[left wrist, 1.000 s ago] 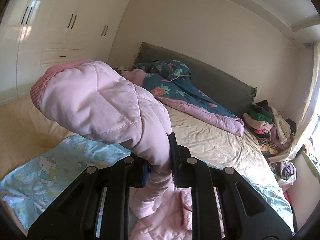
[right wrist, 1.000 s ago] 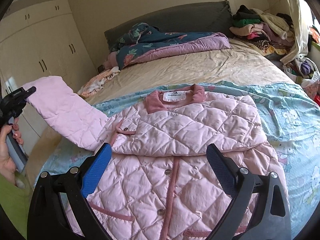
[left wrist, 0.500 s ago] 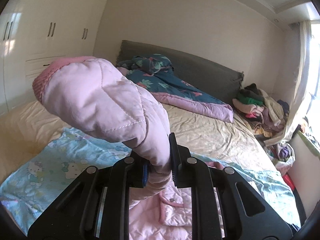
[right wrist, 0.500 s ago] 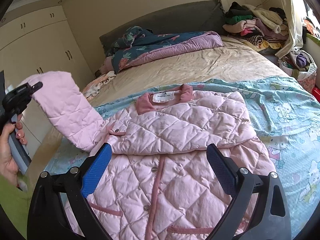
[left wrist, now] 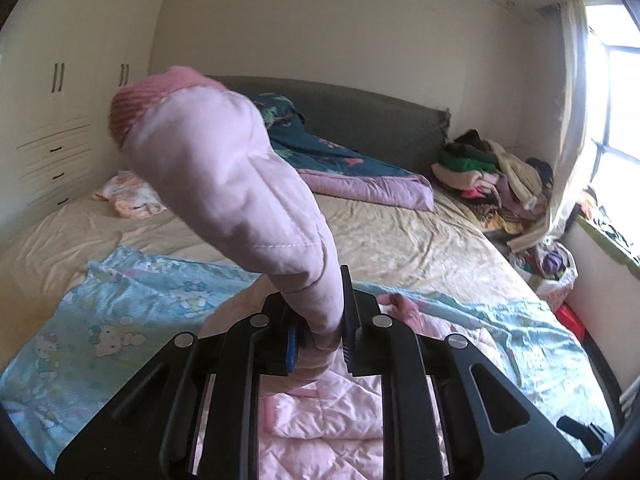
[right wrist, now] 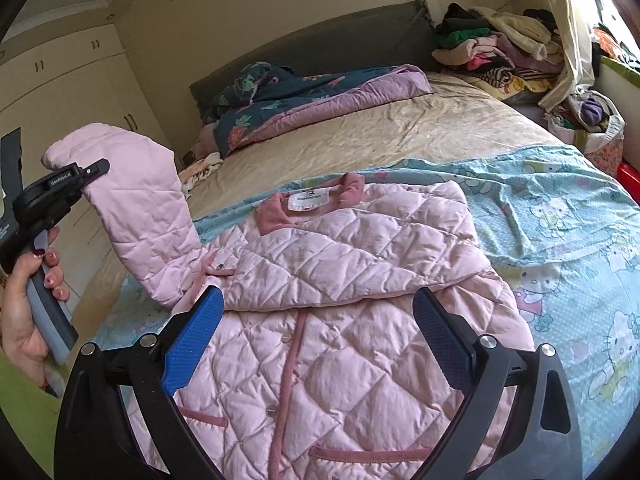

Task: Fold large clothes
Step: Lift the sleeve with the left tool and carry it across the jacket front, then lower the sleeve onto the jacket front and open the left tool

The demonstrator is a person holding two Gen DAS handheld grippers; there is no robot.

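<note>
Bed (right wrist: 400, 128) and jacket (right wrist: 340, 280) fill the right view; left shows its gripper (left wrist: 320, 332) pinching sleeve (left wrist: 224, 184).

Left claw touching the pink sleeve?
Touching. The left wrist view shows the left claw shut on the sleeve, fabric pinched between both fingers.

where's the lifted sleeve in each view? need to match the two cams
Left wrist: sleeve fills centre-left, rising from the left hand-held gripper, cuff at top.
Right wrist: sleeve at left edge, raised off the jacket.
Shared landmark: clothes pile by the headboard.
</note>
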